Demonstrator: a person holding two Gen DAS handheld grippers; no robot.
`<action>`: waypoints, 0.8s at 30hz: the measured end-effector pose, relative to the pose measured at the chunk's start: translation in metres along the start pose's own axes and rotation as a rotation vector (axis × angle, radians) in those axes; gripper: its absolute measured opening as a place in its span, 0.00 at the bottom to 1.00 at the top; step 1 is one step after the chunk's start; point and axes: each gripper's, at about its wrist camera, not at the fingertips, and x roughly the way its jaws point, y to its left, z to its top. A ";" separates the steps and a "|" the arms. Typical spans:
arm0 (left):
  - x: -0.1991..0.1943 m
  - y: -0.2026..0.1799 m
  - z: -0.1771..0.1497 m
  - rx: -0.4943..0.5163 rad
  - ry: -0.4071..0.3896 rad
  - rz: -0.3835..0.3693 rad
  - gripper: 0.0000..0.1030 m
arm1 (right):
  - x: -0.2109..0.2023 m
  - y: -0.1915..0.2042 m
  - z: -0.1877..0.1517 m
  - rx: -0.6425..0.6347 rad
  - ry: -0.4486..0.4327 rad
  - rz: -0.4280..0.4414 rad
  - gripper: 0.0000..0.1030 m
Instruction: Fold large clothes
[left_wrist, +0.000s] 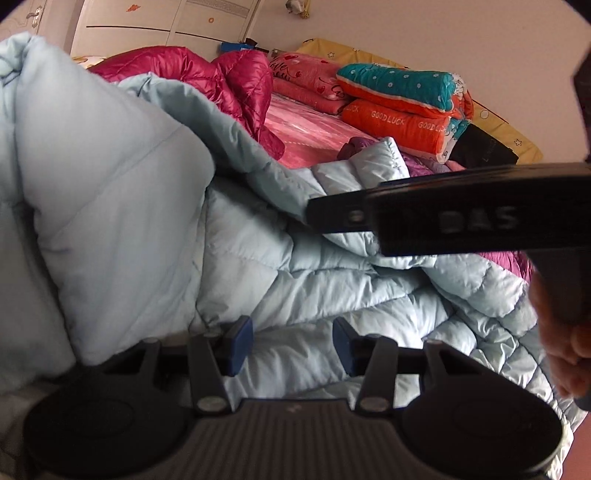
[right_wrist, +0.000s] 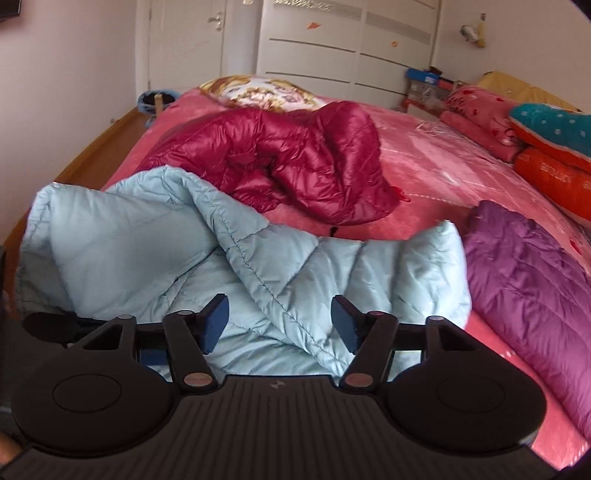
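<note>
1. The left gripper (left_wrist: 291, 345) is spread wide and holds nothing; the pale blue puffer jacket (left_wrist: 155, 206) lies bunched just ahead of and under its pads, one thick fold rearing up at its left.
2. The right gripper (right_wrist: 279, 321) is also wide and empty, over the same jacket (right_wrist: 258, 266).
3. Risk, as I judge it: the slippery, bulky quilting may slide out of a shallow pinch, or 2 layers get caught together, spoiling the fold.
4. Only the right view shows the crimson jacket (right_wrist: 295, 162) and purple jacket (right_wrist: 524, 277) beyond; only the left view shows the right gripper's body (left_wrist: 461, 218) crossing ahead.
</note>
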 end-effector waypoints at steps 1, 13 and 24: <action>0.001 0.000 0.000 0.002 0.003 0.002 0.46 | 0.005 0.001 0.000 -0.011 0.014 0.010 0.82; 0.006 -0.008 -0.005 0.039 0.014 0.017 0.50 | 0.058 -0.019 0.004 0.117 0.000 -0.063 0.21; 0.011 -0.020 -0.011 0.095 0.004 0.035 0.56 | -0.016 -0.139 -0.004 0.483 -0.221 -0.470 0.10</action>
